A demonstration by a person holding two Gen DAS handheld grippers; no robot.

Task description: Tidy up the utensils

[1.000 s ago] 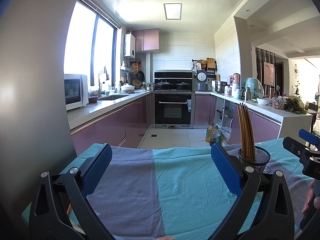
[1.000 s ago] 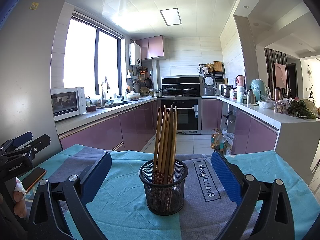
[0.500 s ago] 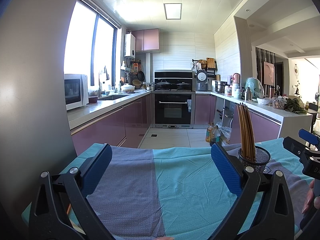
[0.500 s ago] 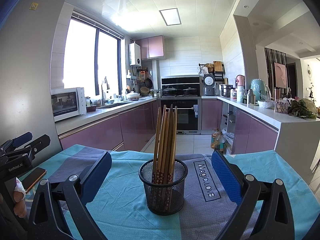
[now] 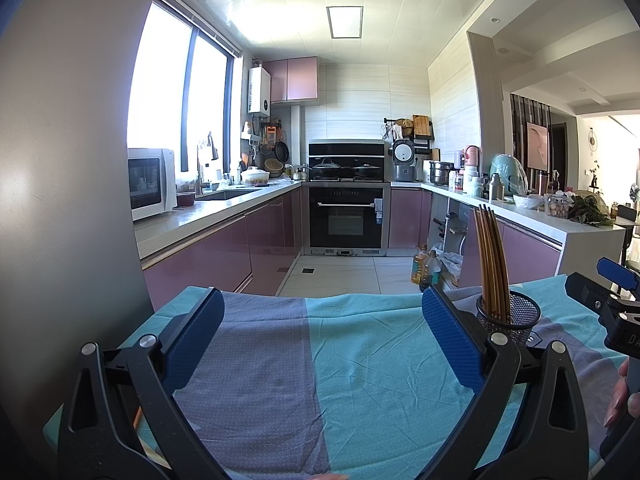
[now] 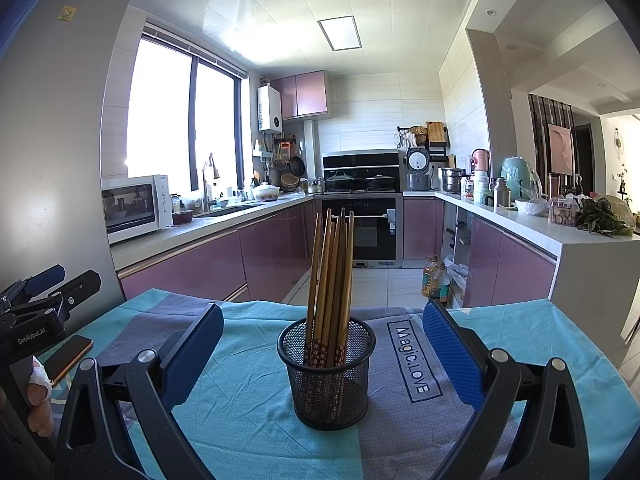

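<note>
A black mesh holder stands upright on the teal and grey tablecloth, with several wooden chopsticks standing in it. My right gripper is open and empty, its blue pads on either side of the holder, a little nearer than it. My left gripper is open and empty over bare cloth. The holder and chopsticks show to its right, past the right finger. The right gripper shows at the right edge there; the left gripper shows at the right wrist view's left edge.
A phone lies on the cloth at the left. A tall grey fridge stands close on the left. The table's far edge drops to the kitchen floor. Counters with purple cabinets run behind.
</note>
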